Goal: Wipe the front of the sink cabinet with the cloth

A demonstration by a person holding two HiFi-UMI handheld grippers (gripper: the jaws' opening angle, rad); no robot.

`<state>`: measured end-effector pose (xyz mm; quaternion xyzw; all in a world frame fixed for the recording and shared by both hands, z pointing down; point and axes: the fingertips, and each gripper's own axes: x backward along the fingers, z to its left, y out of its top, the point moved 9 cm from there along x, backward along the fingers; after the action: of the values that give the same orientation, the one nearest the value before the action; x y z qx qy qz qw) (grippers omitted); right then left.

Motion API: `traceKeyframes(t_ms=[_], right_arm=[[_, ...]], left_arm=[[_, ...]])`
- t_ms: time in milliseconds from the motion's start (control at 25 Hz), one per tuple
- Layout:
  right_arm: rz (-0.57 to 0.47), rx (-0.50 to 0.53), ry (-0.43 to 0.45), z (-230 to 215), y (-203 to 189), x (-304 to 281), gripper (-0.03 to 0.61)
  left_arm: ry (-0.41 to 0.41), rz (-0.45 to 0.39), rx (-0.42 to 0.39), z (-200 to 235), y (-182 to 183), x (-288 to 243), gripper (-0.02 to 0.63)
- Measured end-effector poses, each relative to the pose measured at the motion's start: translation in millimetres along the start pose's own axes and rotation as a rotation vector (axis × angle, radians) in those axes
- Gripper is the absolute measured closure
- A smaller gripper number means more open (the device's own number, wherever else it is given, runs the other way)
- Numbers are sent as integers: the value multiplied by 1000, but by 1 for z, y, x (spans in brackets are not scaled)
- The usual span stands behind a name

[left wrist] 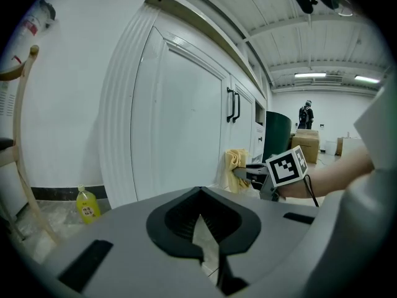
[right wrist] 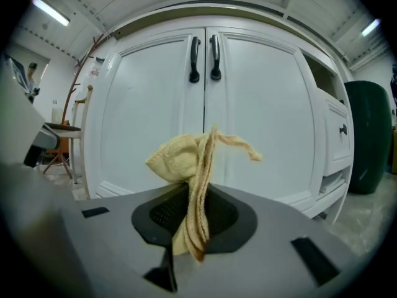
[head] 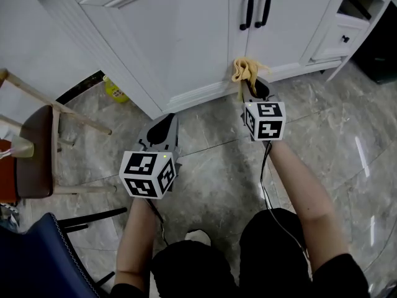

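Note:
The white sink cabinet (head: 186, 36) has two doors with black handles (head: 255, 5). My right gripper (head: 251, 85) is shut on a yellow cloth (head: 247, 72), held low at the seam between the doors. In the right gripper view the cloth (right wrist: 186, 166) bunches above the jaws in front of the cabinet (right wrist: 260, 104). The left gripper view shows the cloth (left wrist: 234, 166) right up against the cabinet front (left wrist: 180, 117); whether they touch is unclear. My left gripper (head: 162, 128) hangs lower left over the floor, shut and empty.
A wooden chair (head: 37, 151) stands at the left, and a blue chair (head: 37, 259) at the lower left. A yellow bottle (head: 115, 90) sits on the floor by the cabinet's left corner. A drawer unit (head: 344, 39) adjoins the cabinet on the right, next to a dark bin (right wrist: 369, 135).

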<state>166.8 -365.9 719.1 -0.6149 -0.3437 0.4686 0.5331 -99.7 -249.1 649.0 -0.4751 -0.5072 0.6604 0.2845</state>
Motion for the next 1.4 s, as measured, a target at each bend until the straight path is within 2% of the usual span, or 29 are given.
traceKeyframes(t_ms=[200, 320, 440, 600, 840, 1080, 1280, 1400], right_arm=[[-1, -12, -9, -8, 27, 23, 502], [86, -38, -39, -1, 53, 57, 502], [121, -27, -34, 8, 102, 84, 502], [153, -63, -35, 9, 169, 120, 502], [216, -49, 20, 14, 264, 190, 502], [229, -73, 100, 11, 359, 263, 501], [229, -28, 174, 7, 431, 321, 500], [216, -11, 211, 7, 470, 354, 500]], left_arm=[[-28, -13, -18, -9, 30, 10, 600], [-79, 44, -29, -20, 61, 39, 600], [-78, 78, -57, -22, 114, 71, 600], [-4, 128, -63, -32, 171, 116, 600], [-16, 207, 3, -74, 234, 192, 600], [-15, 213, 31, -126, 310, 253, 600], [22, 156, 74, -173, 381, 302, 600], [47, 119, 121, -198, 412, 333, 600]])
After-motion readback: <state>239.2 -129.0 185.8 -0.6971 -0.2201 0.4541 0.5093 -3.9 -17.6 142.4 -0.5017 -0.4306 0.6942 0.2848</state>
